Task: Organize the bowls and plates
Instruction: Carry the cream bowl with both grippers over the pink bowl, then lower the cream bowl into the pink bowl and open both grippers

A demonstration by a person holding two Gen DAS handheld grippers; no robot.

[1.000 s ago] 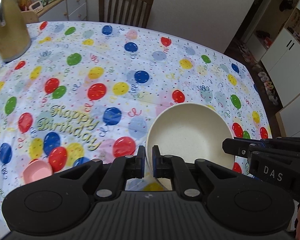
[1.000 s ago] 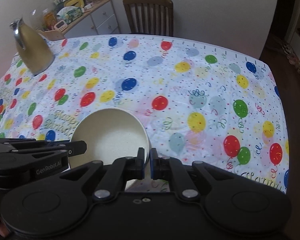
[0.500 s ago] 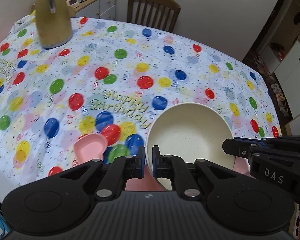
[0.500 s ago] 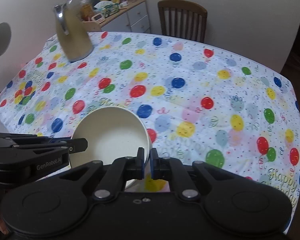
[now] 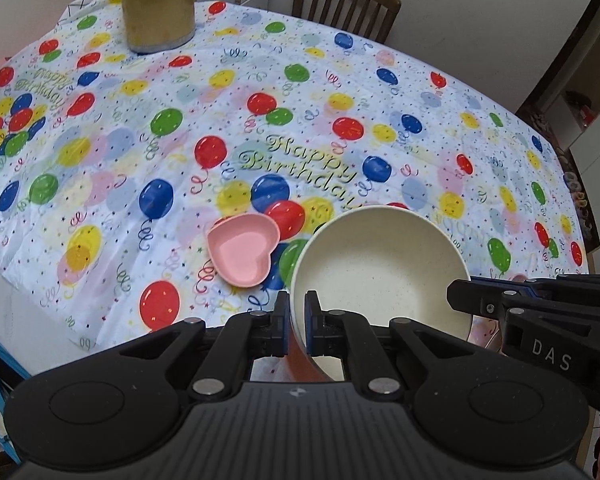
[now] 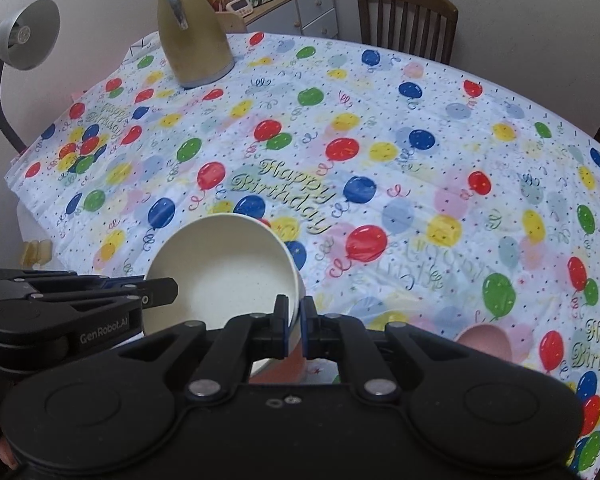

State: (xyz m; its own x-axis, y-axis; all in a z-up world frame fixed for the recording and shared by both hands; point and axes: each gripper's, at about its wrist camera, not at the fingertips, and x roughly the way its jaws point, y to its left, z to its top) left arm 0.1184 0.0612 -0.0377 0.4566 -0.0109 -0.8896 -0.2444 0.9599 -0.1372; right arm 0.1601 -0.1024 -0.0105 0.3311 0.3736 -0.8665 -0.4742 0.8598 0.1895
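From the left wrist view, the left gripper is clamped on the near-left rim of a cream bowl, one pad inside the wall and one outside, and the right gripper comes in from the right edge of the picture with its tips closed on the opposite rim, so the bowl hangs between the two tools above the near edge of the table. A pink heart-shaped dish lies on the balloon cloth just left of the bowl, near that same edge, clear of both tools. I'd judge the step in hand to be carrying the bowl to where the pink pieces are gathered; the next move calls for keeping both grips level and lowering together. From the right wrist view, the right gripper pinches the bowl's right-hand rim, and the left gripper bites the far side. A pink bowl shows just right of the tool, at the table's near edge, partly hidden.
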